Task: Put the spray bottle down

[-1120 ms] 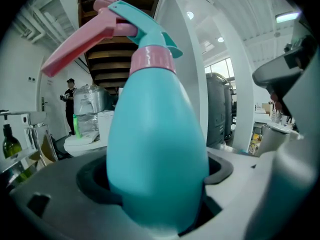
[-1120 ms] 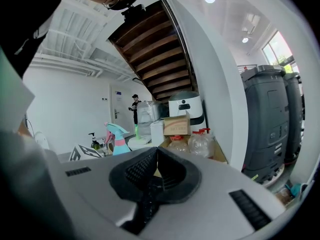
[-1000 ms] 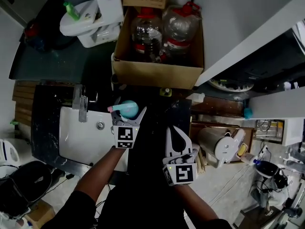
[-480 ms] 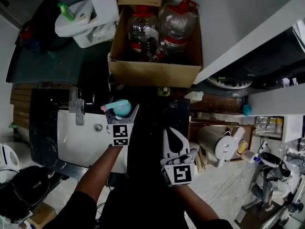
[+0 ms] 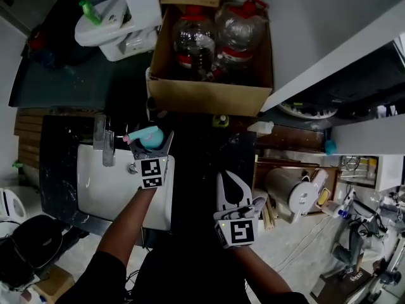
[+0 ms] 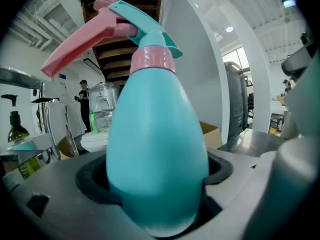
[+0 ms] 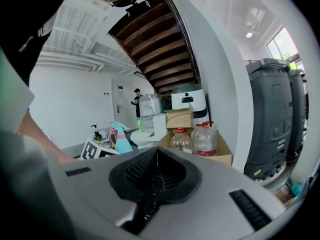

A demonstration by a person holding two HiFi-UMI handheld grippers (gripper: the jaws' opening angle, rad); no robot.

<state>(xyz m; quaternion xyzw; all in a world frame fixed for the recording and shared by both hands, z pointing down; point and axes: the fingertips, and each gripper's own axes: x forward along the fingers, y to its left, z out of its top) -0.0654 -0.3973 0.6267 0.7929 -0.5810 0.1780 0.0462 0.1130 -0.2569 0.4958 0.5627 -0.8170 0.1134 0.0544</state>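
**Fig.** Spray bottle (image 6: 157, 149) carried by the L hand-held gripper (image 5: 151, 146), seen from above and along the jaws. The teal body is clasped low down btwn both jaws, which are spread wide round its fat belly. The bottle is held upright, pink trigger (image 6: 82, 41) pointing left, presumably so that nothing leaks and the base can meet a surface flat. It is positioned over the far right corner of the white sink (image 5: 101, 182), just beside the tap (image 5: 102, 142). Whether the base rests on anything cannot be told, as it is hidden by the gripper. The put-down is therefore judged as not yet done: a level spot on the sink rim or the dark bench (image 5: 58, 176) is needed before the jaws are let go. The R hand-held gripper (image 5: 230, 182) is held near the person's body, well apart from the bottle, jaws pressed together w/ nothing btwn them, i.e. idle and out of the way. A cardboard box (image 5: 209, 97) w/ two large water bottles is seen farther back; it is judged to play no part.
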